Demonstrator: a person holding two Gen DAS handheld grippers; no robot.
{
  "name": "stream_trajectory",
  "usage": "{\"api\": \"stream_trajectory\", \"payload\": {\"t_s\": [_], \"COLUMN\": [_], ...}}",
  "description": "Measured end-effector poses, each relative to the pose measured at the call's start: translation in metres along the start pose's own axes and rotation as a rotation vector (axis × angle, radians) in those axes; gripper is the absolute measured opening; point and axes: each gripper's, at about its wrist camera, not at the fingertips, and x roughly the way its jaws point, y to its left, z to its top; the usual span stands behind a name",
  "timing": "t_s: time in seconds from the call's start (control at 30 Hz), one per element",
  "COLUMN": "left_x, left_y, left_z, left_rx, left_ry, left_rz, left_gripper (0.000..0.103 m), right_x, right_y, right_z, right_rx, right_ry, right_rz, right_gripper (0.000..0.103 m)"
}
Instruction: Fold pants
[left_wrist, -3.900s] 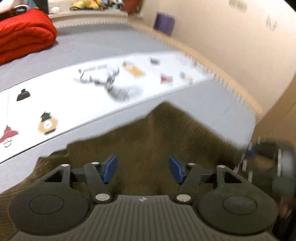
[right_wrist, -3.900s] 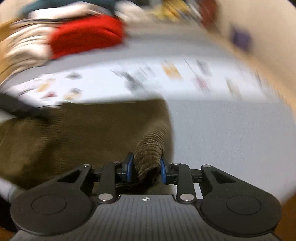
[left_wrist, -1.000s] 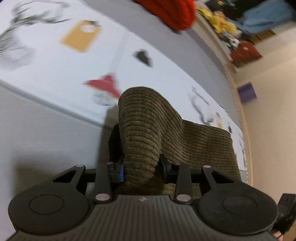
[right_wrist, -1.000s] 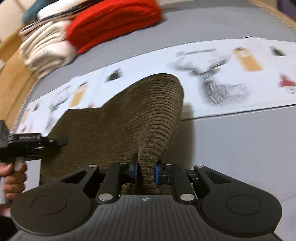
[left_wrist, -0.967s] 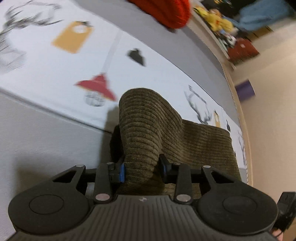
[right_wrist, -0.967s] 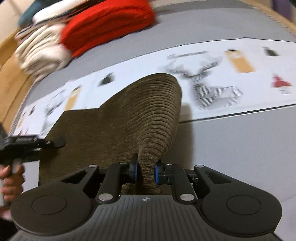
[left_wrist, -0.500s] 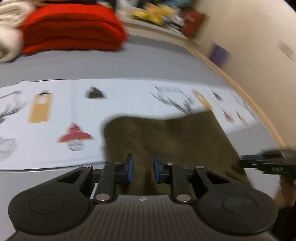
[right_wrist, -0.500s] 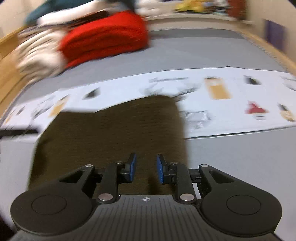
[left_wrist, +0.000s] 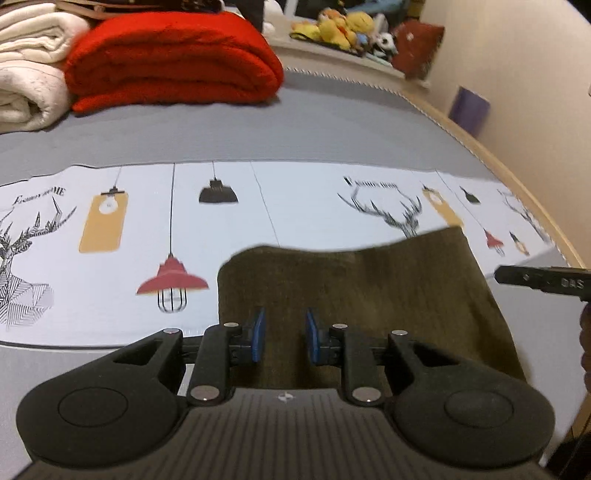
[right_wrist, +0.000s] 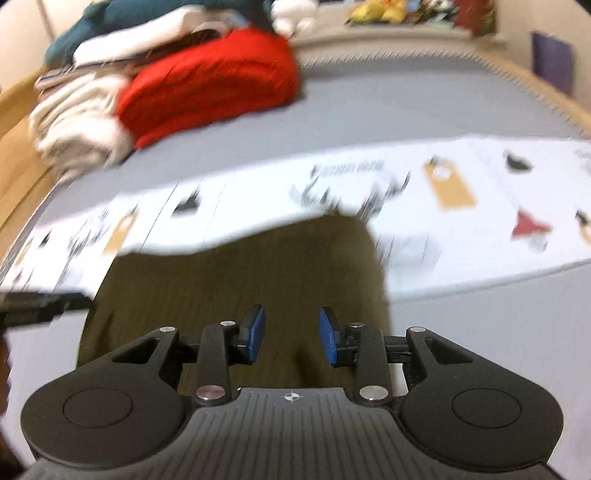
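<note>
Olive corduroy pants (left_wrist: 362, 295) lie folded on the bed's printed runner (left_wrist: 110, 206), released by both the left gripper (left_wrist: 282, 334) and the right gripper (right_wrist: 291, 334), whose spread jaws, the right's just widening, must regrip an edge for any further fold.

Dim, warm indoor light with soft shadows. The right wrist view is motion-blurred throughout; the left is sharper, and fisheye bends both at the edges.

L gripper (left_wrist: 282, 334) jaws apart, empty, R gripper (right_wrist: 291, 334) just opening, empty
</note>
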Motion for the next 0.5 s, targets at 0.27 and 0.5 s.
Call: {"api": "stream_trajectory", "payload": {"t_s": [0.27, 0.5], "left_x": [0.045, 0.088], "left_y": [0.005, 0.045], "left_z": [0.011, 0.005], "left_rx": [-0.025, -0.126], "left_ry": [0.016, 0.089], "left_rz": [0.072, 0.1], "left_gripper": [0.024, 0.034], "right_x": [0.072, 0.118], "right_y": [-0.001, -0.002], "right_z": [0.021, 0.02], "right_rx": [-0.057, -0.119], "right_ry": [-0.002, 0.033], "right_rz": [-0.092, -0.154], "right_gripper": [0.034, 0.032]}}
